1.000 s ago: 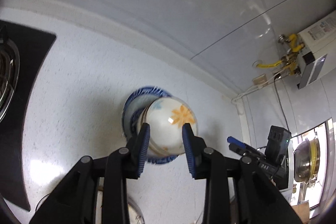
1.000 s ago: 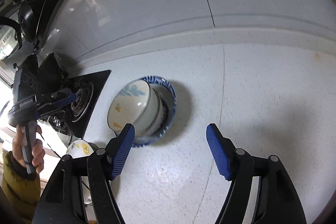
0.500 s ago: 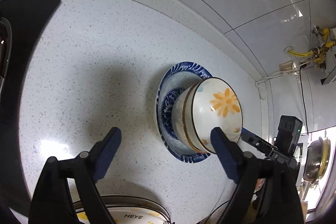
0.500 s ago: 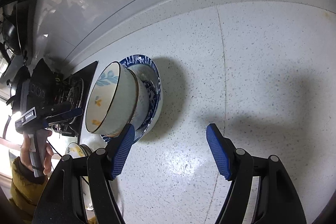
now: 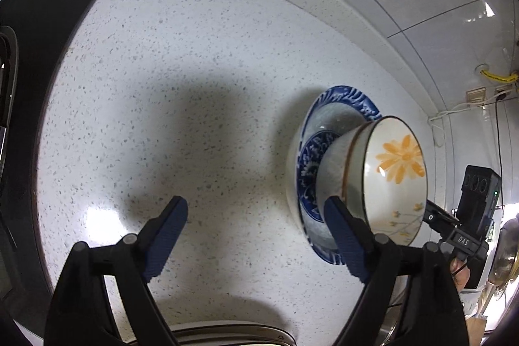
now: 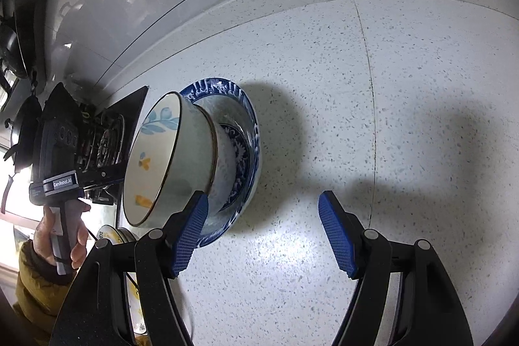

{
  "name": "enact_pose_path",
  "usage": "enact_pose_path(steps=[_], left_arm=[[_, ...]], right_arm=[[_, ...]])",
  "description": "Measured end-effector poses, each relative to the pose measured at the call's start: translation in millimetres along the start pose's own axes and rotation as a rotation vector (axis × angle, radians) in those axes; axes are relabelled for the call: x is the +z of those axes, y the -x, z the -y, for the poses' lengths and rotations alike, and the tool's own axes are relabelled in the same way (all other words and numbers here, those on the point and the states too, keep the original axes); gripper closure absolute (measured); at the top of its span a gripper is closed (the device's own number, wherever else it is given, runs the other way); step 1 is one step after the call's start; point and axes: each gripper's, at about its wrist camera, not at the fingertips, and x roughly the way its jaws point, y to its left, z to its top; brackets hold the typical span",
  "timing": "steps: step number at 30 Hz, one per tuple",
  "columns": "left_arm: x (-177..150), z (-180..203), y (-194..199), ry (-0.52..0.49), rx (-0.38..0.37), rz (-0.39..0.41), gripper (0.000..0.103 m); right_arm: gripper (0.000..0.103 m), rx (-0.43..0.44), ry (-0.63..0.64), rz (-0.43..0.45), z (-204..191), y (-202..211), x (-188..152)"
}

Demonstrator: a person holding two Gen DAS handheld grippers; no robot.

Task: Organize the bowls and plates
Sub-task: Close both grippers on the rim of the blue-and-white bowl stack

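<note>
Where both grippers gape, stacked bowls (image 5: 386,174) sit in blue plate (image 5: 343,106).

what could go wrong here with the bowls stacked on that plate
1. The floral bowl sits high on another bowl in the blue plate; a knock could topple the stack.
2. The left gripper and right gripper are both open, each with one finger close to the stack, so a swing might clip it.

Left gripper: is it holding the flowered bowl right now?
No. The left gripper is open and empty, and the bowl sits on the blue plate.
</note>
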Motion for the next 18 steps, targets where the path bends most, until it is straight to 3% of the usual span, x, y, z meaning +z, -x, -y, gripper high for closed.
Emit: enact_pose_path(steps=[2, 5, 7, 9, 12, 14, 18], left_arm=[[3.2, 0.7, -4.1, 0.005, -0.001, -0.008, 0.028], [9.4, 4.7, -10.9, -0.003, 0.017, -0.026, 0.030], [12.4, 7.1, -15.7, -0.011, 0.033, -0.032, 0.030], [14.7, 9.9, -20.7, -0.015, 0.037, -0.034, 0.034], [17.4, 12.9, -28.0, -0.013, 0.026, -0.044, 0.042], [18.0, 13.4, -33.5, -0.005, 0.019, -0.052, 0.054], [18.6, 12.3, -41.5, 0.017, -0.022, -0.070, 0.065]], right_arm=[[0.037, 0.014, -0.007, -0.007, 3.7, -3.0, 3.7], [0.039, 0.036, -0.017, -0.009, 8.5, -4.8, 8.2], [0.046, 0.051, -0.021, -0.015, 13.1, -4.5, 11.7], [0.057, 0.067, -0.022, -0.032, 16.1, -6.7, 12.7], [0.065, 0.072, -0.010, -0.046, 16.5, -8.1, 9.7], [0.069, 0.066, -0.011, -0.058, 18.5, -11.9, 10.7], [0.078, 0.083, -0.008, -0.078, 16.2, -20.9, 12.2]])
